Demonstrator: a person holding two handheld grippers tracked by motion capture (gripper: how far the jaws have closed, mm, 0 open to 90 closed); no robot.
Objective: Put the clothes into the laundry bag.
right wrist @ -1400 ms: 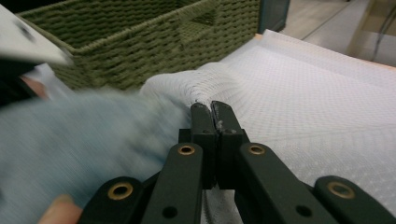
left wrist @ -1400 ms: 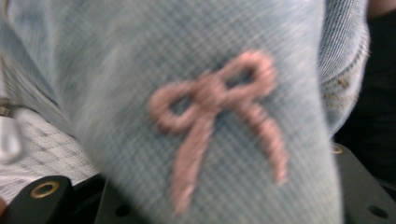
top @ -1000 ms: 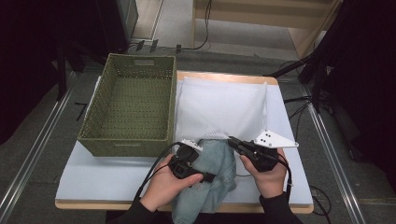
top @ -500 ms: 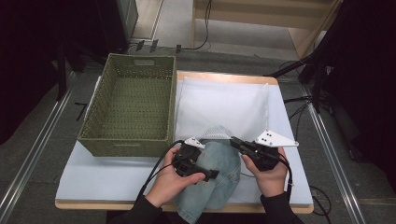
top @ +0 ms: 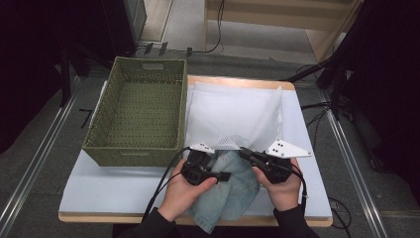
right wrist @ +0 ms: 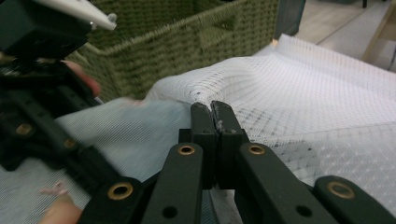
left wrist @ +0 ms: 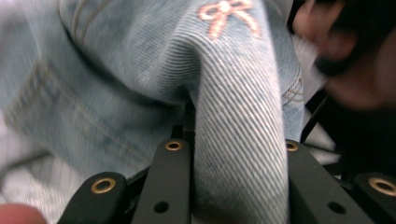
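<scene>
A light blue denim garment [top: 233, 193] with a pink bow [left wrist: 226, 14] stitched on it lies at the table's front edge. My left gripper [top: 220, 176] is shut on a thick fold of that denim [left wrist: 238, 140]. A white mesh bag [top: 237, 109] lies flat behind it, and its near edge [top: 233, 143] is lifted over the denim. My right gripper [top: 243, 151] is shut on this mesh edge [right wrist: 205, 100], jaws pressed together [right wrist: 215, 114]. The left gripper [right wrist: 42, 116] shows blurred at the left of the right gripper view.
A green woven basket [top: 136, 116] stands open on the table's left half, close beside the mesh bag; its wall [right wrist: 187, 37] rises just behind my right jaws. The white table cover [top: 114, 186] is bare at the front left. Floor and cables lie beyond the table.
My left gripper has carried the denim forward, up from the table's front edge toward the bag. The right gripper has lifted the mesh edge, which now bulges over the denim.
</scene>
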